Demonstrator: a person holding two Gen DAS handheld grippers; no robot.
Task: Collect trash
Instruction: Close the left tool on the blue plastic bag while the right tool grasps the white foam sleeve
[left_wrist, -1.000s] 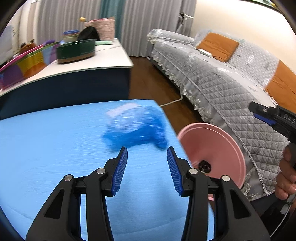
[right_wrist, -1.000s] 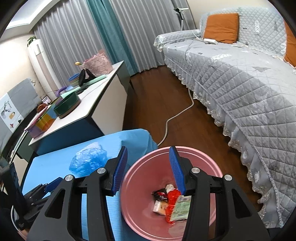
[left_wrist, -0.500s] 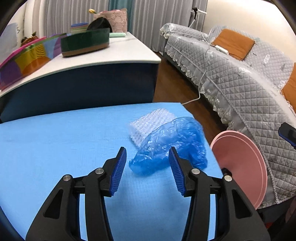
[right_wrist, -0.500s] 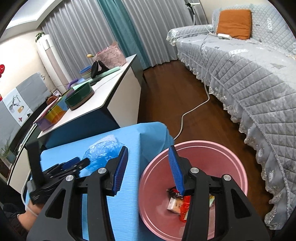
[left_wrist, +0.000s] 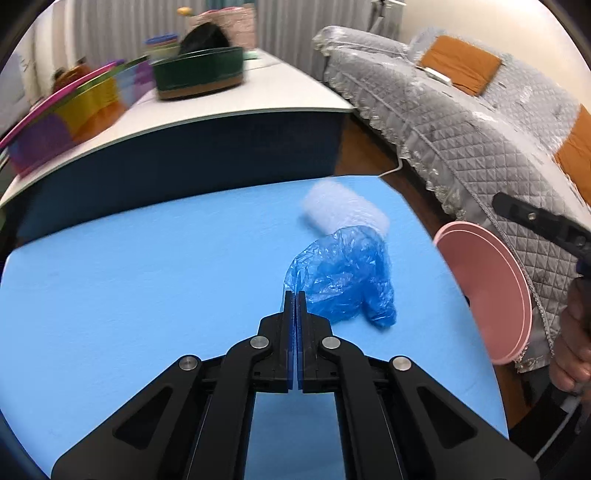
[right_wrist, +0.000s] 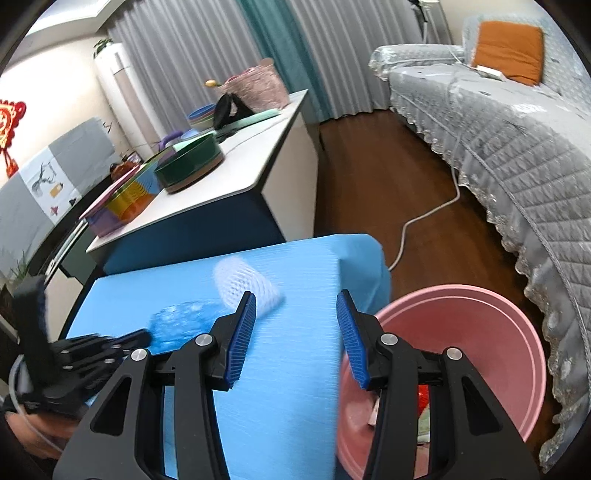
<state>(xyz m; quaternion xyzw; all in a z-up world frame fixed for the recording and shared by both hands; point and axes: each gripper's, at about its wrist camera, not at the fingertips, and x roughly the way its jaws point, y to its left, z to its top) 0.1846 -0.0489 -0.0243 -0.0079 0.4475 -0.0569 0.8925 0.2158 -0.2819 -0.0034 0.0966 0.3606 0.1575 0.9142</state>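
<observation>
The pink basin (right_wrist: 480, 325) is sitting off the right edge of the blue table (left_wrist: 147, 277) and already holding several wrappers, so the collecting looks well underway, with two pieces remaining on the table's far right part. The crumpled blue plastic bag (left_wrist: 343, 273) is lying with its long axis running from near-left to far-right, and the white foam net (right_wrist: 243, 284) is lying just behind it, its open end pointing toward the table's far corner. The left gripper (left_wrist: 294, 295), having just been closing, is pinching the bag's near edge with fingers pressed together, while the right gripper (right_wrist: 295, 328) is hovering with fingers spread and nothing between them.
</observation>
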